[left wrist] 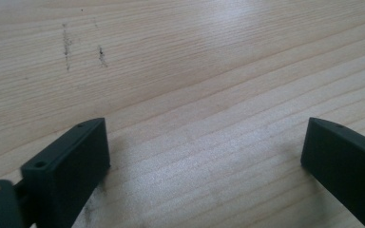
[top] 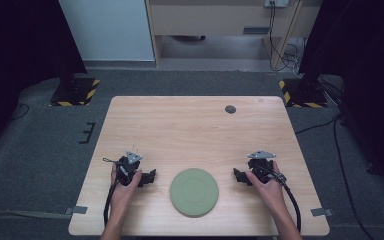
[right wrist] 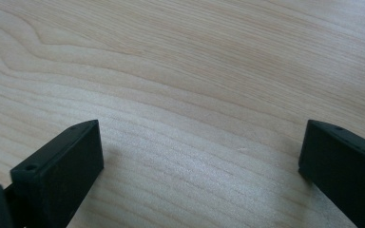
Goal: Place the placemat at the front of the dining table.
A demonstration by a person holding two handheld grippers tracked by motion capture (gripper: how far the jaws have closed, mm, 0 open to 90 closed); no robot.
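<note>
Resting on the wooden table, the left gripper and the right gripper are each held in a hand, with jaws directed inward toward one another. A round green plate is positioned between the two grippers, just beside each and touching neither. The jaws of both grippers are seen spread wide apart, with bare wood grain between them. A small dark disc is located well beyond the right gripper.
</note>
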